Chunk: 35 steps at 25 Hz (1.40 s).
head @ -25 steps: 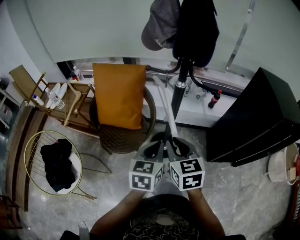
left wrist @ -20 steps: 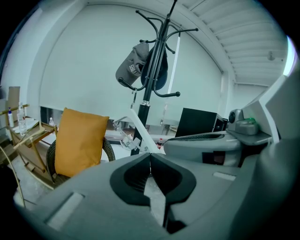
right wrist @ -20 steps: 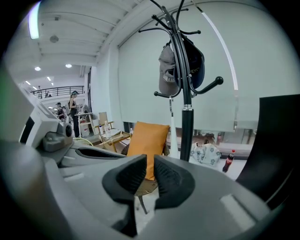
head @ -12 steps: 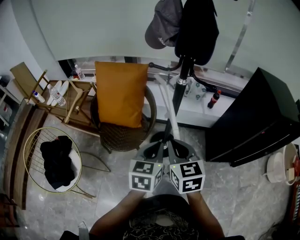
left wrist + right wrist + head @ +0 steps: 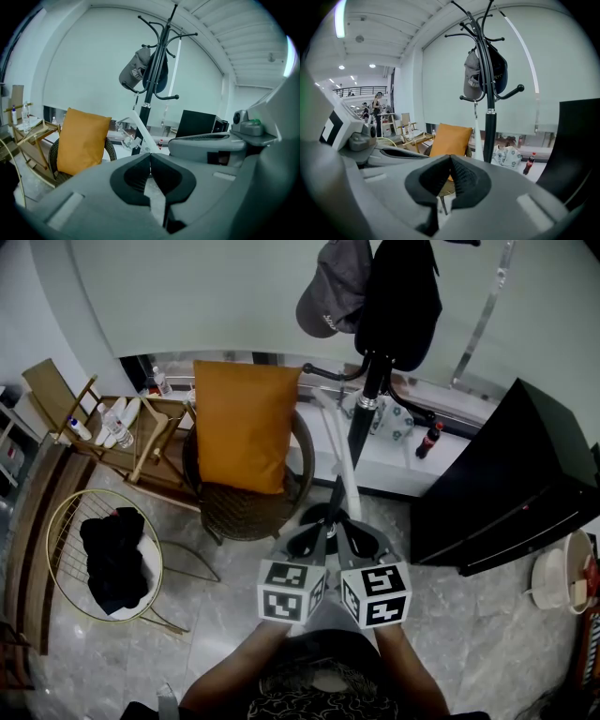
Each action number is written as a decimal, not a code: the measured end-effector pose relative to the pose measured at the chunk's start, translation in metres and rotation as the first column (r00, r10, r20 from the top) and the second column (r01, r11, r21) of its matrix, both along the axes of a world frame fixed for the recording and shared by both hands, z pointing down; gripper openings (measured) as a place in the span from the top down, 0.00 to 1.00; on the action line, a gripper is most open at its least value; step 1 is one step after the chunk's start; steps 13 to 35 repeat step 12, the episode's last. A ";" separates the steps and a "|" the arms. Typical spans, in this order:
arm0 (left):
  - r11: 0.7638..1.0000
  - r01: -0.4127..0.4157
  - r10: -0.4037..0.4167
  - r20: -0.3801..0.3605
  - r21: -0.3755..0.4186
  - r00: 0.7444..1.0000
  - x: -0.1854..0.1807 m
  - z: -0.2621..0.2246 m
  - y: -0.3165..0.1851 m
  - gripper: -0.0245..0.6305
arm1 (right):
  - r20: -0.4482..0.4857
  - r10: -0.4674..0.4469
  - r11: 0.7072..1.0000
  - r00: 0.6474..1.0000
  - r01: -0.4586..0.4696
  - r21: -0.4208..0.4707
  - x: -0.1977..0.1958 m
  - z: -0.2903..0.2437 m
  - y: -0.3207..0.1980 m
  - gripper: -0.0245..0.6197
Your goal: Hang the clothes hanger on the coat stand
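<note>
White clothes hanger [image 5: 330, 451]: we see it as one long slim arm slanting from our two grippers up toward the far wall. It crosses in front of the pole of the black metal coat stand [image 5: 361, 423]. It is held in the air, not yet on a hook.

The left gripper [image 5: 314, 538] has its jaws closed on the hanger's near end. In the left gripper view the white arm of the hanger [image 5: 140, 129] runs down into the tips of the left gripper [image 5: 150, 154].

The right gripper [image 5: 356, 535] sits just beside the left one, on its right. Its jaws are also pressed tip to tip, and we can make out nothing held between them. In the right gripper view the hanger [image 5: 478, 140] stands just left of the coat stand pole [image 5: 489, 126].

A grey cap [image 5: 333, 292] and a black garment [image 5: 403, 296] hang from the stand's upper hooks.

Left of the stand, an orange cushion [image 5: 246, 427] leans upright in a round dark wicker chair [image 5: 239, 517]. Nearer and further left, a gold wire basket [image 5: 56, 521] holds a crumpled black cloth [image 5: 112, 559].

On the right stands a large black cabinet [image 5: 506, 484]. A dark bottle with a red cap [image 5: 427, 439] stands on the far ledge, right of the stand.
</note>
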<state>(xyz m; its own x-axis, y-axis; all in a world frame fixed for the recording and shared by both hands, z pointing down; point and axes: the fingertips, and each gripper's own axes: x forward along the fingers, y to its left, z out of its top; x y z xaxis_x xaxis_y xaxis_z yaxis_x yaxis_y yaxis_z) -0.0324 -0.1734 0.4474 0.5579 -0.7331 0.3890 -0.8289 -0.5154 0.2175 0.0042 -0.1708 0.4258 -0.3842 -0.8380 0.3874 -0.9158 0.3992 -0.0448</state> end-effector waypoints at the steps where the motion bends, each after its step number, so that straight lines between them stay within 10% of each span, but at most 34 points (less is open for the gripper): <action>1: 1.000 0.000 0.000 0.000 0.000 1.000 0.000 0.000 0.001 0.95 | 0.000 -0.001 1.000 1.000 0.001 0.000 0.000 0.000 0.001 0.96; 35: 1.000 0.001 -0.001 -0.002 0.003 1.000 -0.001 0.001 0.003 0.95 | -0.006 -0.007 1.000 1.000 0.007 -0.002 -0.002 0.001 0.002 0.96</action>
